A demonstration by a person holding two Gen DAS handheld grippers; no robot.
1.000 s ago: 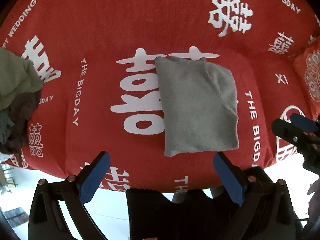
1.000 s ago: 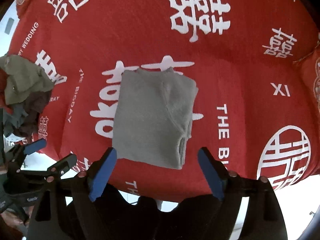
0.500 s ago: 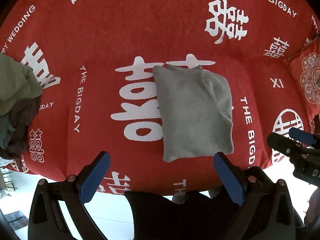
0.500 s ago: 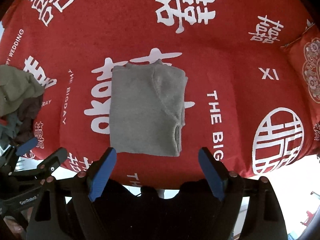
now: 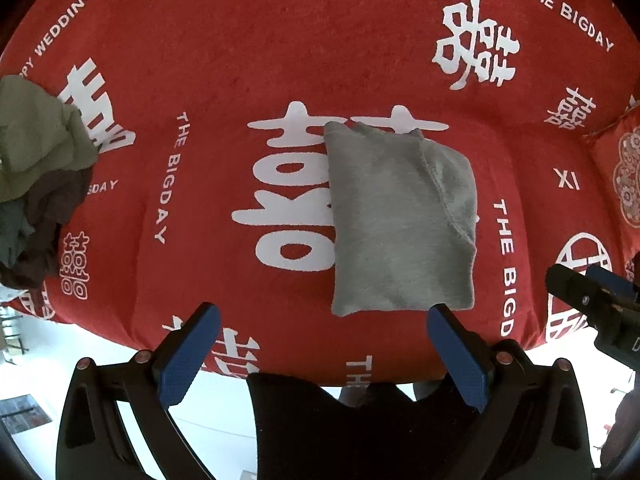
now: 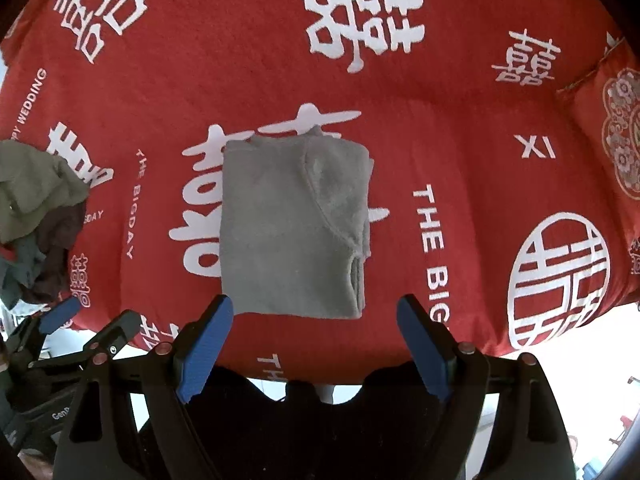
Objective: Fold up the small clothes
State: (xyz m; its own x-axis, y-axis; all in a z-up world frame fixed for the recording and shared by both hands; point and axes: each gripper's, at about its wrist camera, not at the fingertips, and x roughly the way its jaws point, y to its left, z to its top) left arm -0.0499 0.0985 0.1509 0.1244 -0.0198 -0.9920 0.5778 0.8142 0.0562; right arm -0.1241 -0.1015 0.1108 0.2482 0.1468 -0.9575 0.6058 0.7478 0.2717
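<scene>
A grey knit garment (image 5: pixel 400 220) lies folded into a compact rectangle near the front edge of the bench, which is covered by a red cloth (image 5: pixel 280 40) printed with white wedding characters and lettering. The garment looks finished: its edges line up fairly squarely, one flap is laid over the right side with a seam running diagonally down it, and nothing sticks out except a slight bump at the far edge.

The left gripper (image 5: pixel 320 344) hangs above the front edge of the bench with its blue-padded fingers spread wide and nothing between them. The right gripper (image 6: pixel 316 332) hovers just beside it in the same attitude, fingers well apart and empty, the folded garment lying beyond the tips. Neither gripper touches the fabric.

At the left edge of the bench sits a rumpled pile of clothes (image 5: pixel 36 184), olive green on top with dark brown and teal pieces beneath, none of them folded. Judged from this, one item is done and the pile is what remains. The likely next step is to set the grey piece aside or draw a fresh garment from the heap into the working area.
</scene>
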